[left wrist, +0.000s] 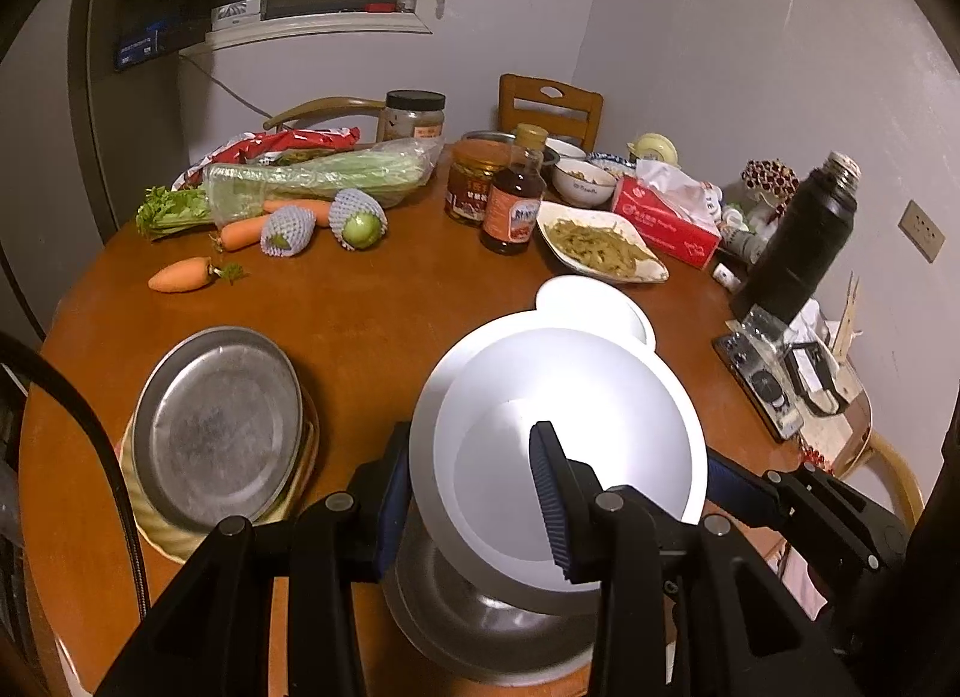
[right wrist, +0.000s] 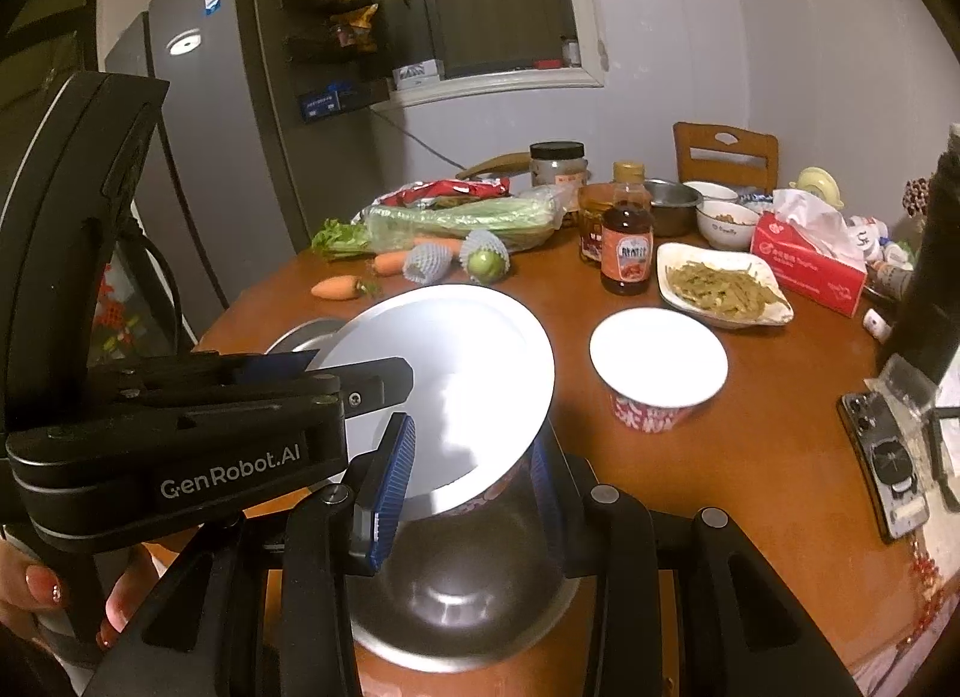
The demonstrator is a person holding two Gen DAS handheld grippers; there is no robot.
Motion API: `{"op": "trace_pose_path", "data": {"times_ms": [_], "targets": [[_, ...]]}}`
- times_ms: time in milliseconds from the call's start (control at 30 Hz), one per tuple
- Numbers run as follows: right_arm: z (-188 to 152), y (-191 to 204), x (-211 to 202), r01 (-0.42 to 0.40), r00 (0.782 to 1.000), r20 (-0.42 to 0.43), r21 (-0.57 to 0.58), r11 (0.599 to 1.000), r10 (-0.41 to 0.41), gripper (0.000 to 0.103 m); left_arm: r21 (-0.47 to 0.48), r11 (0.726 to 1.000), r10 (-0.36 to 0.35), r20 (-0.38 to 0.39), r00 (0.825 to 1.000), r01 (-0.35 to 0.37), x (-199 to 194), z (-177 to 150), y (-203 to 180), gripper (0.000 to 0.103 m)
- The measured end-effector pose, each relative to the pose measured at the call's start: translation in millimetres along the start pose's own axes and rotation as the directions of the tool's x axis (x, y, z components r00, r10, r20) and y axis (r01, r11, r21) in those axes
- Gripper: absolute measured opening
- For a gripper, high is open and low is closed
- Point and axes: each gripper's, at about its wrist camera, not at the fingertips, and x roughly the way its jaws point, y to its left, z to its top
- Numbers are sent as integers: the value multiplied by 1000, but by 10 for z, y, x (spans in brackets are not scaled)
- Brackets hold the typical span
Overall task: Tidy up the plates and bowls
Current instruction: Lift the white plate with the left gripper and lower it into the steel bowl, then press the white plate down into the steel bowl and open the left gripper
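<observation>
A white paper bowl point(left wrist: 570, 397) point(right wrist: 456, 349) with a red printed outside is held tilted above a steel bowl point(left wrist: 480, 631) point(right wrist: 462, 607) at the table's near edge. My left gripper point(left wrist: 471, 457) is shut on its left wall, one finger inside and one outside. My right gripper point(right wrist: 471, 439) is shut on the near wall of the same bowl. A second paper bowl point(left wrist: 600, 304) point(right wrist: 657, 364) stands on the table just behind. A steel plate point(left wrist: 216, 427) point(right wrist: 294, 340) rests on a yellowish bowl to the left.
A dish of cooked greens point(left wrist: 600, 244) point(right wrist: 720, 289), a sauce bottle point(left wrist: 513, 199), jars, carrots, celery and a tissue box point(right wrist: 810, 259) crowd the far half of the round wooden table point(left wrist: 360, 301). A black flask point(left wrist: 801, 241) and a phone point(right wrist: 888, 457) lie right. A hand point(right wrist: 42, 589) holds the left gripper.
</observation>
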Motion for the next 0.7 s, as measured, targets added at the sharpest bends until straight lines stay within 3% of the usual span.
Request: {"op": "trace_pose_path", "data": {"times_ms": [700], "targets": [[-478, -31, 155, -11, 996, -94, 11, 1000, 12, 40, -2, 1000, 24, -96, 995, -24, 310, -426, 15, 39]]}}
